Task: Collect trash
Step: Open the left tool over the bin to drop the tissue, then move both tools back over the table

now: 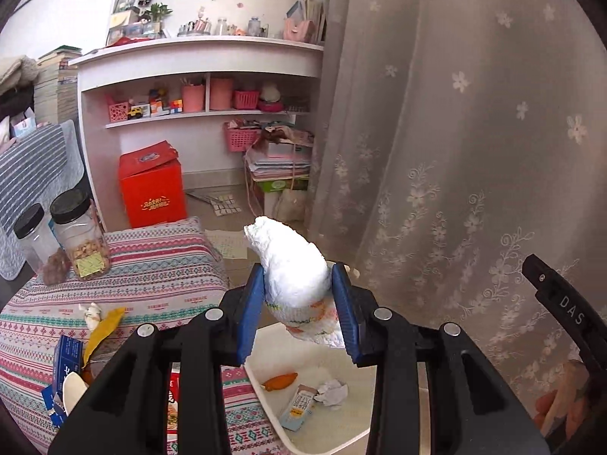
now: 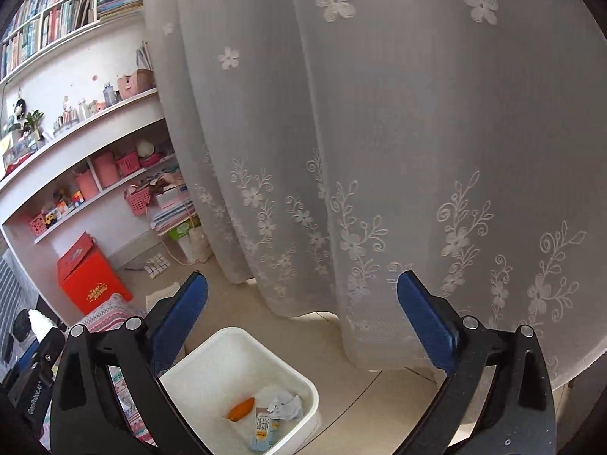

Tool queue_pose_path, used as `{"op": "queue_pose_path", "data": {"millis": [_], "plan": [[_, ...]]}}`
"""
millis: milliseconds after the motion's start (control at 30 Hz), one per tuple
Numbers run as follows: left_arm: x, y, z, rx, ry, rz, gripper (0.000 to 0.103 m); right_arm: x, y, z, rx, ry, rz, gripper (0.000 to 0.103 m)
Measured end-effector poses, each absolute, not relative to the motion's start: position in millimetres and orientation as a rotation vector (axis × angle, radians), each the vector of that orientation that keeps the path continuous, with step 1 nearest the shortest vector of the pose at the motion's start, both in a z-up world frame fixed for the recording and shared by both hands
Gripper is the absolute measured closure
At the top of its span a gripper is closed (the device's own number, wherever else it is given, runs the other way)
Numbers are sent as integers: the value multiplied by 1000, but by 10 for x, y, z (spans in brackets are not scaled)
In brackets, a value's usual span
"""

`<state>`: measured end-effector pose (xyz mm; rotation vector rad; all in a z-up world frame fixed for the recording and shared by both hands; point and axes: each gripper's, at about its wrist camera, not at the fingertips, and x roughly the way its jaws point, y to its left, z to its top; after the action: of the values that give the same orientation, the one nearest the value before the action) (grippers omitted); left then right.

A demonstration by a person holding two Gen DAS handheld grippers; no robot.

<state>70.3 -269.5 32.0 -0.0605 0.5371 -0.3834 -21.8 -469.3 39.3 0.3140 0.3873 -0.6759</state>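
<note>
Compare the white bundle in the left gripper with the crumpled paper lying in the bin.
The white bundle is clamped between the left gripper pads above the bin; the crumpled paper lies loose on the bin floor. The bundle looks larger, smooth and rolled, with a coloured print at its lower end; the paper is smaller, greyish and wrinkled. Both are whitish trash.

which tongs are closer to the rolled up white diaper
Left. The left tongs are shut on the rolled white diaper, holding it above the white bin. The right tongs stand open and empty over the bin, off to the diaper's side.
</note>
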Motion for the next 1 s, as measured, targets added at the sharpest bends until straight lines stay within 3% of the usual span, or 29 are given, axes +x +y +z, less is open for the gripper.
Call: {"op": "queue_pose_path", "data": {"millis": [300,633,800,1000], "plan": [[882,-3142,194,-43,621,-463,64,-343,-4873,404,312,370,-740,7],[902,-3116,151,-17,636,-419,22,-311,-4694,371,208,374,-759,7],[857,-2906,189,-4,602,-348,14,-262,-4424,364,138,350,-751,7],[782,-2565,249,20,555,-258,11,-147,-4115,276,118,379,-688,7]]}}
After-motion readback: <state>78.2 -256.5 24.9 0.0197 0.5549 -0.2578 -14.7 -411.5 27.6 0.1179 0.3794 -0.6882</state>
